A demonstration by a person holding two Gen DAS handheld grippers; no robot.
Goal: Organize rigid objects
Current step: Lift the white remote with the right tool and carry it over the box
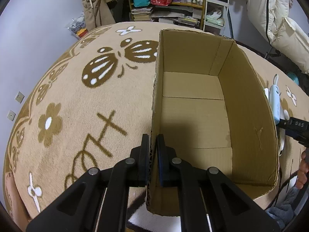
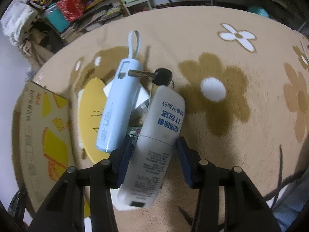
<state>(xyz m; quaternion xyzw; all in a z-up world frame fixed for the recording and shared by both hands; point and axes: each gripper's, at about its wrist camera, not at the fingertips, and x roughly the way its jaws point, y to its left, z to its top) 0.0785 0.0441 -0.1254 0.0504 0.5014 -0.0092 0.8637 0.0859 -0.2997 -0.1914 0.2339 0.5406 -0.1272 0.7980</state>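
Note:
My left gripper (image 1: pixel 153 147) is shut on the near left wall of an open, empty cardboard box (image 1: pixel 193 104) standing on the patterned blanket. My right gripper (image 2: pixel 154 148) is open, its fingers on either side of a white remote-like device (image 2: pixel 154 145) with blue Chinese text; a gap shows on its right side. Beside it lie a light-blue cylindrical power bank (image 2: pixel 119 104) with a strap loop, a black-headed key (image 2: pixel 154 75), and a yellow oval plate (image 2: pixel 90 119) under white paper. The power bank also shows in the left wrist view (image 1: pixel 275 100).
The box's printed outer wall (image 2: pixel 44 135) sits left of the pile in the right wrist view. The tan blanket (image 1: pixel 77 96) with flower and beetle patterns covers the bed. Shelves with books, bottles and bags (image 1: pixel 164 0) stand behind. The right gripper's body (image 1: pixel 295 129) shows beyond the box.

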